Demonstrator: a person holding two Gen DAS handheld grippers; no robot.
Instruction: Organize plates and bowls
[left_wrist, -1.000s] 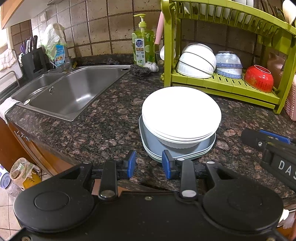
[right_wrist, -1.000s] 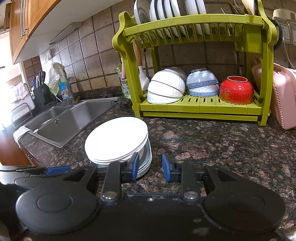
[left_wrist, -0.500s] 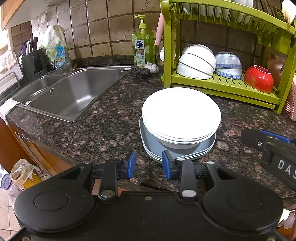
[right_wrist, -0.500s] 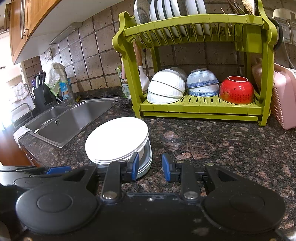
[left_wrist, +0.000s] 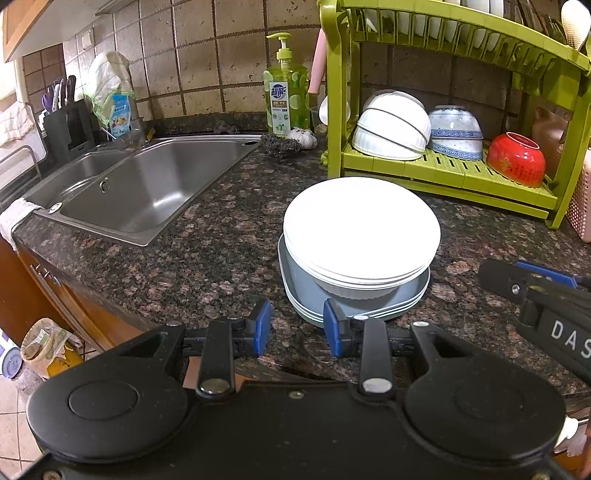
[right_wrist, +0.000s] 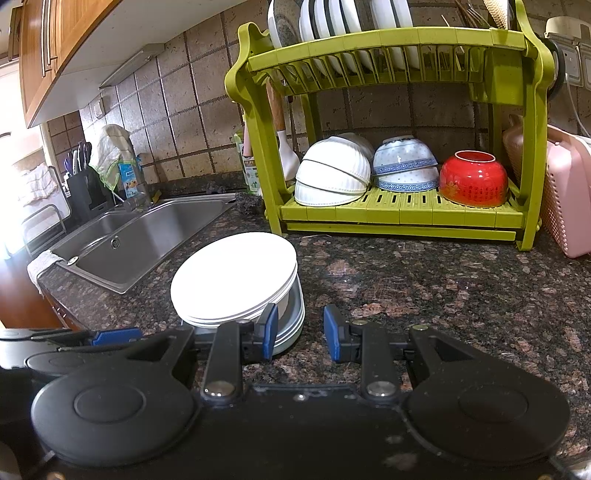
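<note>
A stack of white plates (left_wrist: 361, 228) rests on a white ribbed bowl, which sits on grey square plates (left_wrist: 301, 273) on the granite counter. The same white plates (right_wrist: 233, 278) show in the right wrist view. My left gripper (left_wrist: 297, 326) hovers open just in front of the grey plates, empty. My right gripper (right_wrist: 300, 332) is open and empty, right of the stack, and appears as a black body (left_wrist: 535, 291) at the right edge of the left wrist view. The green dish rack (right_wrist: 399, 218) holds white bowls (right_wrist: 332, 175), blue patterned bowls (right_wrist: 404, 166) and a red bowl (right_wrist: 469, 179) upside down on its lower shelf, plates standing on top.
A steel sink (left_wrist: 144, 184) lies to the left, with a soap bottle (left_wrist: 286, 101), a scrubber and garlic behind it. A knife block (left_wrist: 64, 122) stands far left. A pink basket (right_wrist: 567, 195) sits right of the rack. The counter edge runs just below my grippers.
</note>
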